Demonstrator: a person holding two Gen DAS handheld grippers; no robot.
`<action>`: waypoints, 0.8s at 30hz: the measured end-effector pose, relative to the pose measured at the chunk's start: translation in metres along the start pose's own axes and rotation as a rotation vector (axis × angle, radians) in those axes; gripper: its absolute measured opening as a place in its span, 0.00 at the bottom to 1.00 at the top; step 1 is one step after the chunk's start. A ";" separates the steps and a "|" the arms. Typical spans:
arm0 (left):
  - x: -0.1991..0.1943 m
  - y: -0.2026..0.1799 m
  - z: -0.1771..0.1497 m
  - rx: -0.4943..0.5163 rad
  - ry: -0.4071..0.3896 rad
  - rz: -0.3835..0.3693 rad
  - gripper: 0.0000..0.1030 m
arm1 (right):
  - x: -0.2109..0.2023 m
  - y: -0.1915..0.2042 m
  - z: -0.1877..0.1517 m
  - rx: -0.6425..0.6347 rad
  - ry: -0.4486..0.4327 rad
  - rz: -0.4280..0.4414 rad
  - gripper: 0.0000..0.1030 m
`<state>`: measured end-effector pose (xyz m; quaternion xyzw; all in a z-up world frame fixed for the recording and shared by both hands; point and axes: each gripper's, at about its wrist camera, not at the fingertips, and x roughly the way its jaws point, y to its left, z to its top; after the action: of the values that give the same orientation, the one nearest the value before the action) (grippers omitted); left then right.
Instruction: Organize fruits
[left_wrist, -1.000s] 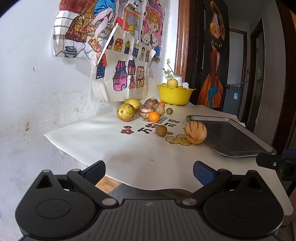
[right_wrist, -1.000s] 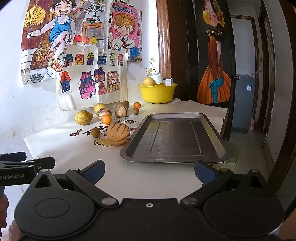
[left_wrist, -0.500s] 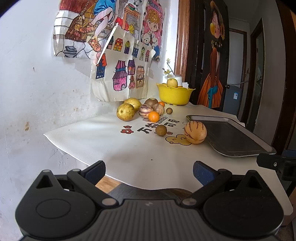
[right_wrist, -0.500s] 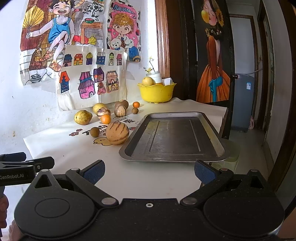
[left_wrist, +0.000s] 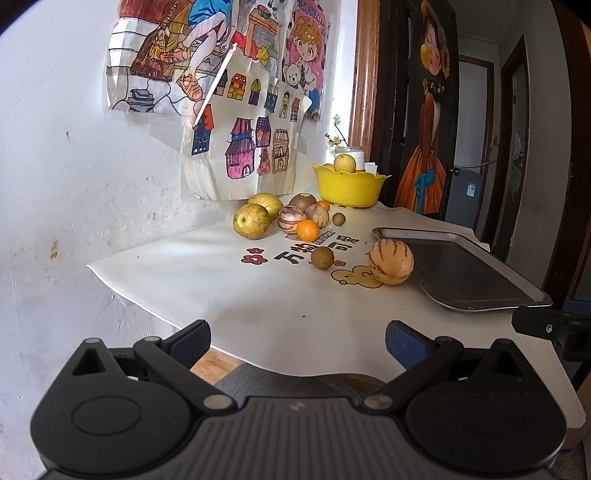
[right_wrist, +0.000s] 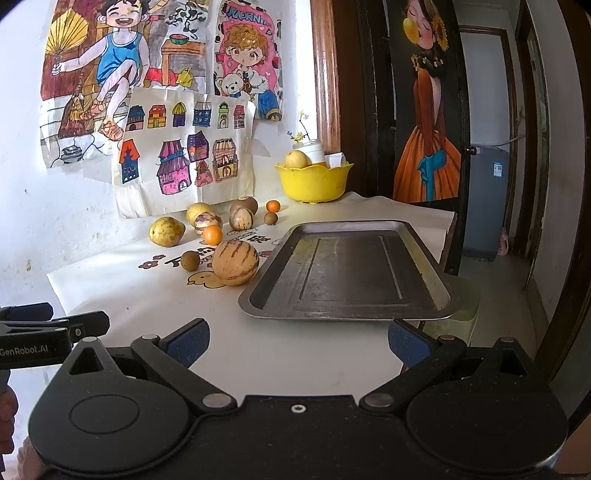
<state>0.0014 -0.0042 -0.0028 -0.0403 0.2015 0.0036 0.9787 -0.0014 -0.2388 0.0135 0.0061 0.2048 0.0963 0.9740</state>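
Right wrist view puts the striped melon (right_wrist: 235, 261) ahead and left of the right gripper (right_wrist: 298, 341), just beside the empty tray (right_wrist: 347, 275); this hand looks nearer. Both grippers gape wide, holding nothing; the left gripper (left_wrist: 297, 338) hangs back. A small brown fruit (right_wrist: 190, 260) sits close by, nothing blocking.

Both wrist views look along the desk (left_wrist: 229, 295) from its near edge toward the yellow bowl (left_wrist: 349, 188) at the far end. The left view sits left of the metal tray (right_wrist: 351, 273), the right one squarely before it; both share the fruit, tray and bowl
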 end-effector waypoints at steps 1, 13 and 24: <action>0.000 0.000 0.000 -0.001 0.002 0.001 1.00 | 0.001 0.001 0.000 -0.008 0.002 -0.001 1.00; 0.017 0.012 0.021 0.021 -0.010 0.037 1.00 | 0.024 -0.005 0.019 -0.079 -0.001 0.000 1.00; 0.054 0.028 0.039 0.065 0.055 -0.009 1.00 | 0.049 -0.011 0.031 -0.172 0.062 0.121 1.00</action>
<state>0.0655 0.0260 0.0095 -0.0097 0.2279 -0.0082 0.9736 0.0570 -0.2394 0.0222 -0.0681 0.2250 0.1725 0.9565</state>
